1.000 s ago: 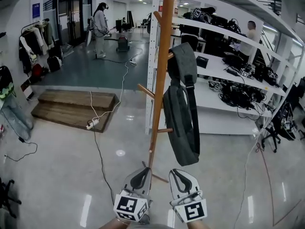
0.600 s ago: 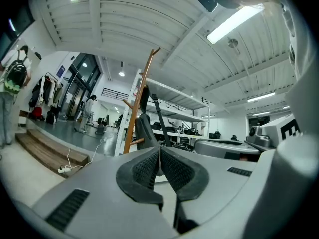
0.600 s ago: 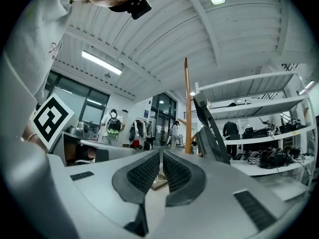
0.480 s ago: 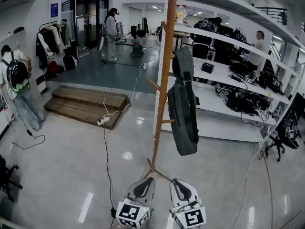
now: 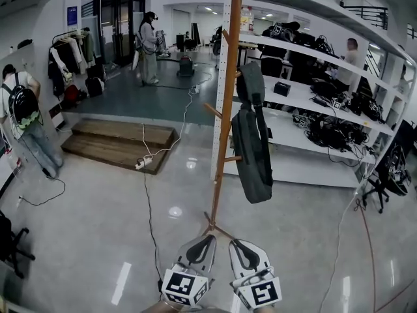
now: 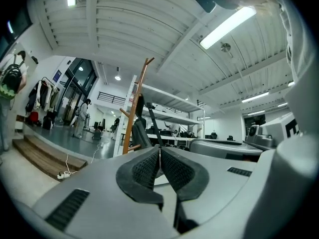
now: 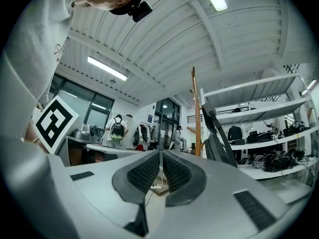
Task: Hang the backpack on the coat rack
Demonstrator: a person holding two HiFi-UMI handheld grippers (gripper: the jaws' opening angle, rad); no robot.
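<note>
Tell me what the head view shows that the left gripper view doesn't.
Only the head view: the coat rack's feet on the floor. Only the left gripper view: the ceiling light overhead and the left gripper's jaws close up, shut with nothing between them. Both: the backpack hanging on the coat rack.

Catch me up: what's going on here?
A person holds a gripper in each hand. The backpack already hangs on the coat rack, clear of the floor. The left gripper and right gripper are both shut with nothing between their jaws, held low and side by side in front of the person, short of the rack and touching neither it nor the backpack. The hanging looks done.
</note>
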